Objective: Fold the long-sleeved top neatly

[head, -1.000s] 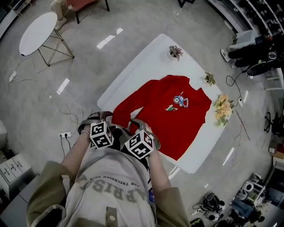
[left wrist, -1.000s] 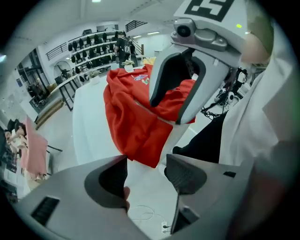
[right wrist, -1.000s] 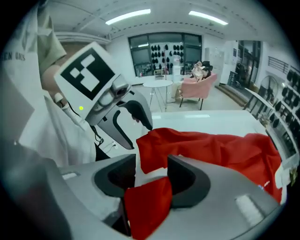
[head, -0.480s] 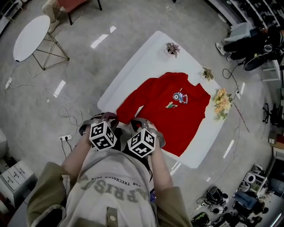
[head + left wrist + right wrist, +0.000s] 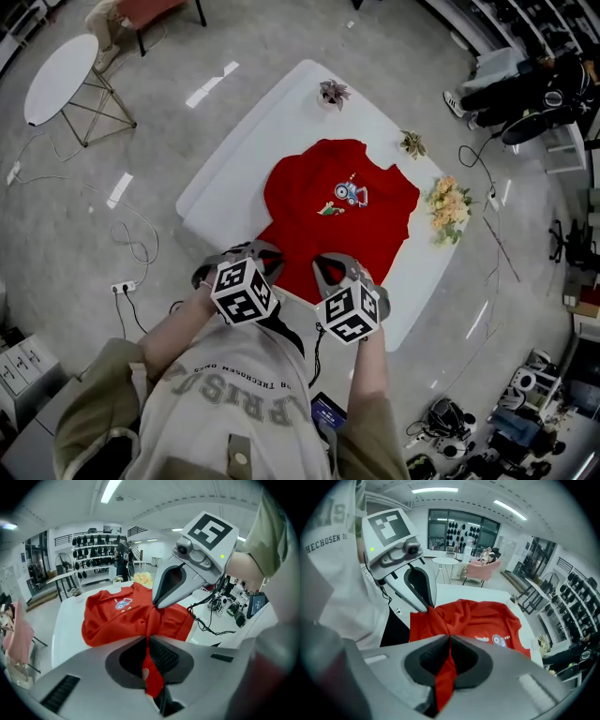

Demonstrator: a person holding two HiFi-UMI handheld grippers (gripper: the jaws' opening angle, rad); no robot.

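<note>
The red long-sleeved top with a small cartoon print lies on the white table, its near edge lifted. My left gripper is shut on a fold of the red cloth, which hangs between its jaws in the left gripper view. My right gripper is shut on the same edge a little to the right, with cloth pinched in the right gripper view. The two grippers stand close together above the table's near edge. Each shows in the other's view: the right gripper, the left gripper.
A small potted plant, a second plant and a bunch of pale flowers stand along the table's far and right edges. A round white side table and floor cables are at the left. People stand by racks.
Both grippers have shut on the top's near-left part and carried it up and to the right. The spread sleeve no longer lies out at the left; the top looks narrower.
</note>
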